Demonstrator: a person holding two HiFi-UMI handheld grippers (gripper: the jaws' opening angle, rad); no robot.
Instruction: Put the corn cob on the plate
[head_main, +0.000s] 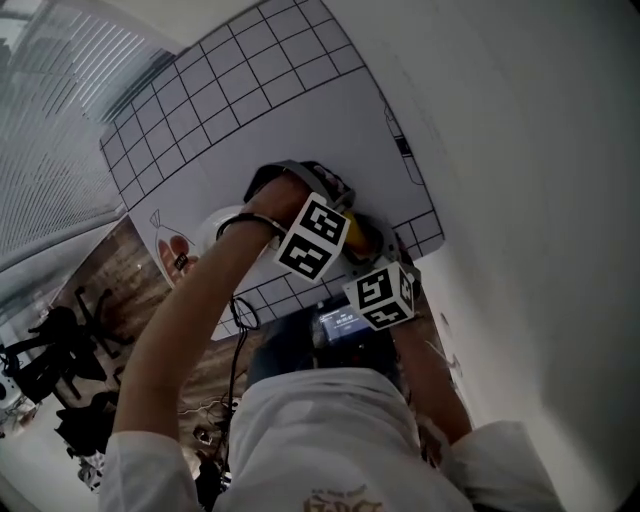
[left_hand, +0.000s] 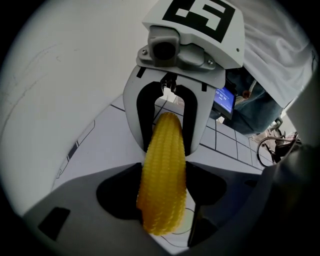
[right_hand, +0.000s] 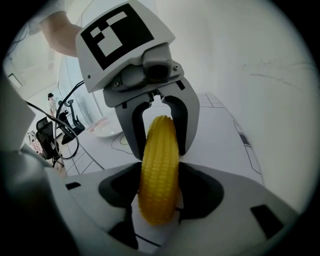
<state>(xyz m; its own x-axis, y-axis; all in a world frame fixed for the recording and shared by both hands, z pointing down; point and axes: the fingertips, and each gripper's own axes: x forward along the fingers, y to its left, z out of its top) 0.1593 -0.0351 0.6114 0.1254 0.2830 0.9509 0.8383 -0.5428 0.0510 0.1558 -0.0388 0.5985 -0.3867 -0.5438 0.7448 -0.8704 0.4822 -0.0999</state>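
Note:
A yellow corn cob (left_hand: 162, 175) is held off the mat between both grippers, which face each other. My left gripper (left_hand: 162, 200) is shut on the cob's thick end. In the same view the right gripper (left_hand: 169, 122) closes on the tapered tip. In the right gripper view the cob (right_hand: 159, 170) sits between the right gripper's (right_hand: 159, 192) pads, with the left gripper (right_hand: 157, 132) opposite. In the head view the left gripper (head_main: 325, 225) and right gripper (head_main: 375, 275) meet above the mat, and only a bit of corn (head_main: 362, 236) shows. The white plate (right_hand: 102, 128) lies on the mat's left side, also seen as the plate (head_main: 213, 226) behind my left arm.
A white mat with a black grid (head_main: 250, 90) covers the table. A wall (head_main: 520, 150) stands close on the right. A small screen (head_main: 340, 322) hangs at the person's waist. Cables (right_hand: 55, 135) and chairs (head_main: 60, 340) are on the floor at the left.

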